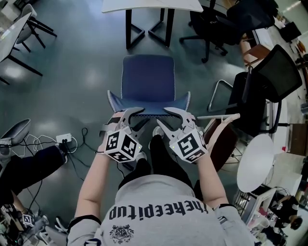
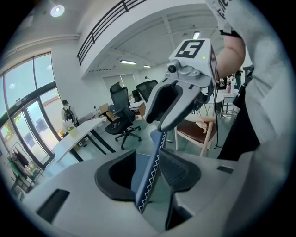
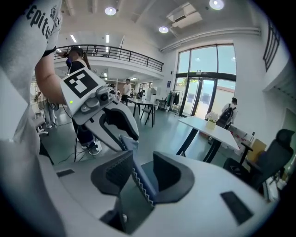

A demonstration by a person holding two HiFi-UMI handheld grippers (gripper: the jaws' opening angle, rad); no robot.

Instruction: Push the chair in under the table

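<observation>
Holding left gripper (image 1: 137,116) and right gripper (image 1: 162,118) side by side, fingers (image 2: 178,172) of each spread apart, clamping nothing. Between each pair of fingers: top backrest edge of the blue chair (image 1: 147,79). Beyond the fingertips: seat, then table (image 1: 151,6).

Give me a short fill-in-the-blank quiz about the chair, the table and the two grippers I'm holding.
1. The chair has a ___ seat.
2. Between the jaws of the left gripper stands the top edge of the chair's ___.
3. The jaws of the right gripper are ___, not shut on the chair.
4. The table has a white top and ___ legs.

Missing words: blue; backrest; open; black.
</observation>
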